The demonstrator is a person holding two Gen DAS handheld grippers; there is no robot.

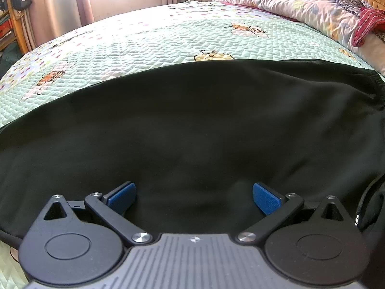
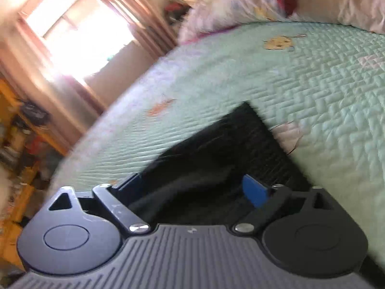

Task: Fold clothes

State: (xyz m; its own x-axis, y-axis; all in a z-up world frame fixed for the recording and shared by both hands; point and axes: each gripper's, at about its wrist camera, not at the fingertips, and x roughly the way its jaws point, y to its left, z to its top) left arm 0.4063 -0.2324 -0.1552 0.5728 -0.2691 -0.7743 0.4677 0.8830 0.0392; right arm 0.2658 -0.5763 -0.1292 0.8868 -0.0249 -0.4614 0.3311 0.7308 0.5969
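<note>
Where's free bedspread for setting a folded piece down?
Free: mint-green quilted bedspread between the black garment's far edge and the floral pillows. Crowded: near side under the garment; the right headboard corner with a red striped cloth.

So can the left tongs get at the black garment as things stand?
Probably yes: the left tongs stand open right over the black garment, spread on the quilt, with nothing between them and the cloth.

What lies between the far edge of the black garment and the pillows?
In the left wrist view, only bare quilted bedspread with bee prints lies between the black garment and the pillows.
</note>
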